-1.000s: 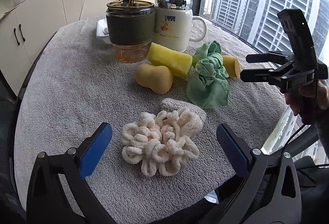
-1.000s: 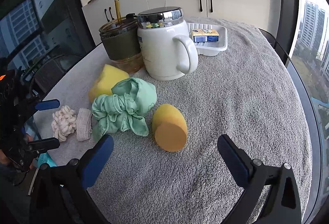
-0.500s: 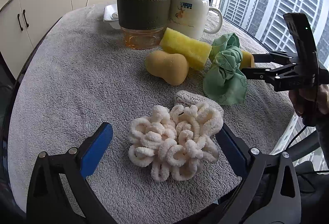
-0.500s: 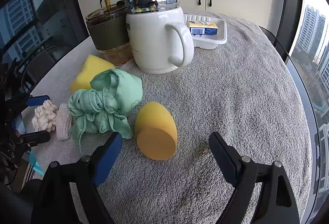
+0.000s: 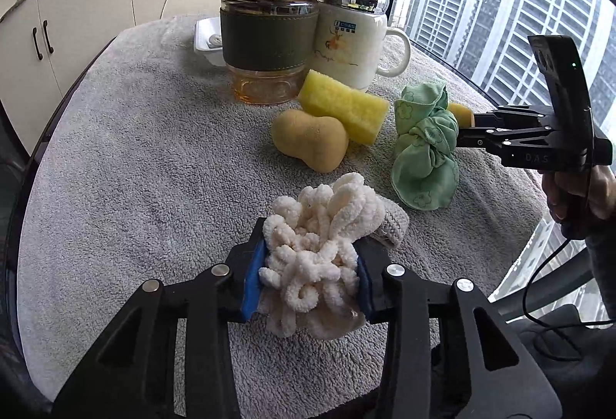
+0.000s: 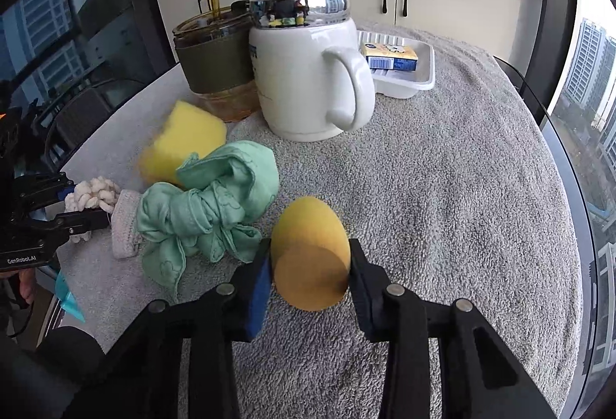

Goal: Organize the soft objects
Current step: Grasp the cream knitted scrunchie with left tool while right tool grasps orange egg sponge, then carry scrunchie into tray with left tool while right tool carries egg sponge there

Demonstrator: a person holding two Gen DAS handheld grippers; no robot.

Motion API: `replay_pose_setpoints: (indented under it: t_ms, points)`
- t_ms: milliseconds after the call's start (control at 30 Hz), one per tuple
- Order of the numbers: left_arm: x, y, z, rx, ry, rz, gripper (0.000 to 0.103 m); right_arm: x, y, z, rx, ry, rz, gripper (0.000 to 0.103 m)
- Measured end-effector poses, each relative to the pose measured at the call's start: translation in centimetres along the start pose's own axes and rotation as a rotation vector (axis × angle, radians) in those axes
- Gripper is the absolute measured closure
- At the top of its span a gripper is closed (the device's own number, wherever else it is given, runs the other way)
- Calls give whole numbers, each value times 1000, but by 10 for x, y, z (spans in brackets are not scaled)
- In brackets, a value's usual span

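My left gripper is shut on a white looped chenille scrunchie at the near edge of the grey towel-covered table. It also shows in the right wrist view. My right gripper is shut on an orange egg-shaped sponge, which peeks out behind the cloth in the left wrist view. A knotted green cloth, a yellow block sponge and a tan gourd-shaped sponge lie between the grippers.
A glass tumbler with a dark sleeve and straw and a white lidded mug stand at the back. A white tray holding a small box sits behind them. A grey knitted band lies beside the scrunchie.
Both grippers moved forward and closed: the left one around the white scrunchie, the right one around the orange egg-shaped sponge. Both were open a second ago.
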State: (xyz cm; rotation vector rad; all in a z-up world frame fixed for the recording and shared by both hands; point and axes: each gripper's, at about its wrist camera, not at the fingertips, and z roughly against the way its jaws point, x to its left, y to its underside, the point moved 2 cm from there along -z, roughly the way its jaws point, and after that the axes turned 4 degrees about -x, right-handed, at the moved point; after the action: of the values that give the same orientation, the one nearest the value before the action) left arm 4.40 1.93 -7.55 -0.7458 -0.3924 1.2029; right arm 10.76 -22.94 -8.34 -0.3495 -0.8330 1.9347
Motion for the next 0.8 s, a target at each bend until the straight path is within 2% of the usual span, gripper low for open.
replay_pose_setpoints:
  t_ms: [133, 467, 800]
  points:
    - [4, -7, 10, -28, 4, 13, 66, 0, -5, 18, -30, 18, -2, 63]
    - [18, -16, 17, -40, 6, 38, 66, -17, -3, 29, -1, 34, -18, 63]
    - [65, -73, 20, -80, -40, 31, 66, -48, -45, 36, -26, 57, 5, 63]
